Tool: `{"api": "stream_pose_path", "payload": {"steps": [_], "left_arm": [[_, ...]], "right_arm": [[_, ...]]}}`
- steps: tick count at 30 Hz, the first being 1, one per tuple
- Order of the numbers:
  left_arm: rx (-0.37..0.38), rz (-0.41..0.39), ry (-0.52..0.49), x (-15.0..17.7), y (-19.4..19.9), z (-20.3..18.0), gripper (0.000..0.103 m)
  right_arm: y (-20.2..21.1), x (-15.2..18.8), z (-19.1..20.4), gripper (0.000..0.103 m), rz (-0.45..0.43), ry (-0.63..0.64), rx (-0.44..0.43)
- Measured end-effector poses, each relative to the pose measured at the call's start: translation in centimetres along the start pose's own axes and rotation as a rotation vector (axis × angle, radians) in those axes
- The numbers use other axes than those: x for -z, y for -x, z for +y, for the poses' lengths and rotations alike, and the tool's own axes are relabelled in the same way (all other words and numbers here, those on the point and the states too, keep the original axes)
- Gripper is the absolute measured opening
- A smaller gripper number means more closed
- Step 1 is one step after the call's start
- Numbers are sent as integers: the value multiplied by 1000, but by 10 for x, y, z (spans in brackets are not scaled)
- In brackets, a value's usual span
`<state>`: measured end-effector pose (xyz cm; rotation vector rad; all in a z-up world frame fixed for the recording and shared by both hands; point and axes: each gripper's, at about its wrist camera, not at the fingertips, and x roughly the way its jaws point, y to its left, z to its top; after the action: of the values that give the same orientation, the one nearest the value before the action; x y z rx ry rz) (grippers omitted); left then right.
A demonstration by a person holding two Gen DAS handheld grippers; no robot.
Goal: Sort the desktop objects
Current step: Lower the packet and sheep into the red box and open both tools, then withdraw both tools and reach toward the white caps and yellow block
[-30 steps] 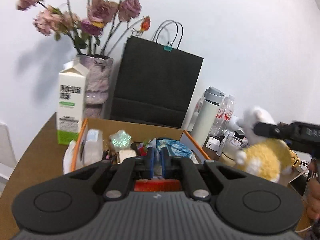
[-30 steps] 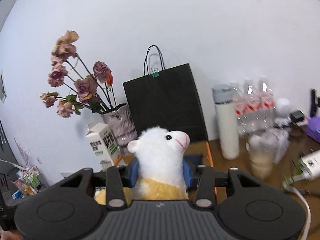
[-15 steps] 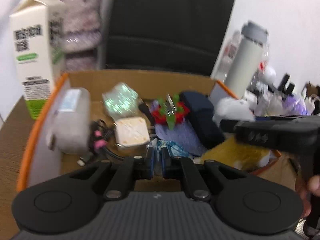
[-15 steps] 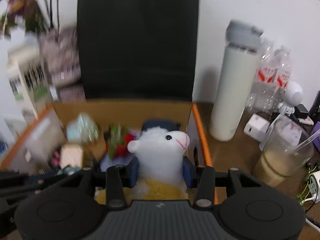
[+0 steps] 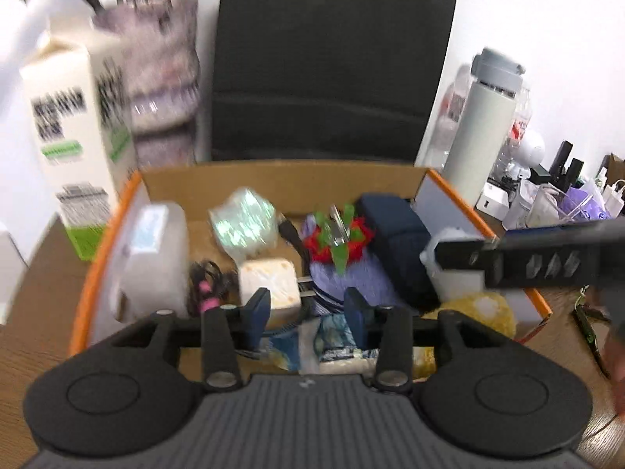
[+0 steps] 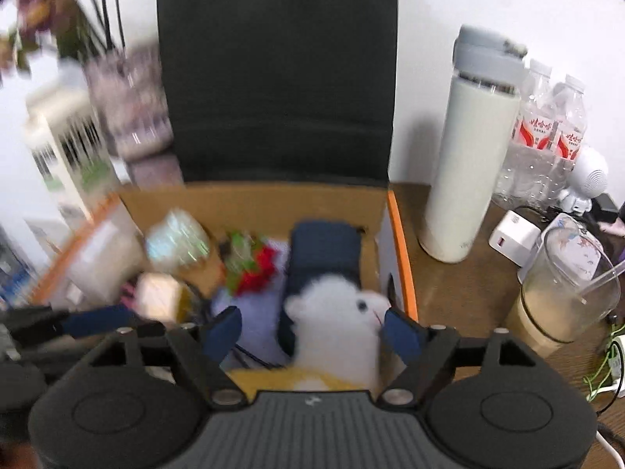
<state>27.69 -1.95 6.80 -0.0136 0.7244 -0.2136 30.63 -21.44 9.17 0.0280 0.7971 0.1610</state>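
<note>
Over the orange-edged cardboard box on the table, the left hand-held gripper opens, nothing pressed between its pads; right of it, the right hand-held gripper spreads wide around the white-and-yellow plush alpaca, inside the box's right end.

The left gripper, jaws opening, hangs over the cluttered cardboard box beside a milk carton.

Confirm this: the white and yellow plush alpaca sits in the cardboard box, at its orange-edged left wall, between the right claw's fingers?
Not quite. The plush alpaca lies at the cardboard box's orange-edged right wall, not the left, as the right wrist view shows. It is in the box, between the opening fingers of the right claw.
</note>
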Motion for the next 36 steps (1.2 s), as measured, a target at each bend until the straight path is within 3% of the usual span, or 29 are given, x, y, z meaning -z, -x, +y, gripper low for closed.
{"api": "stream_pose_path", "payload": {"steps": [2,5,9,16,19,26,31,36], "left_arm": [[-21,-4,-2,-1,11,-1,49],[-88,-18,15,4,31,-1,81],[-154,-51,-35,19,57,-13,96],[-186,-71,-12,61,104,-24,102],[-153,-111,10,87,131,-29,103],[-153,-197,6,150,178,-42,103],[-159,-186,-27,197,197,-50,103],[-136,-212,77,241,220,-44,103]], "right_arm": [[15,-7,-2,82,-3,-32,-36],[32,-5,0,82,-9,-54,-61],[51,19,7,82,-7,-59,-89],[81,70,16,82,3,-92,-131],[106,95,22,83,-46,-74,-105],[167,169,31,85,-210,-39,-51],[190,229,31,86,-245,-28,-18],[205,278,33,86,-276,8,3]]}}
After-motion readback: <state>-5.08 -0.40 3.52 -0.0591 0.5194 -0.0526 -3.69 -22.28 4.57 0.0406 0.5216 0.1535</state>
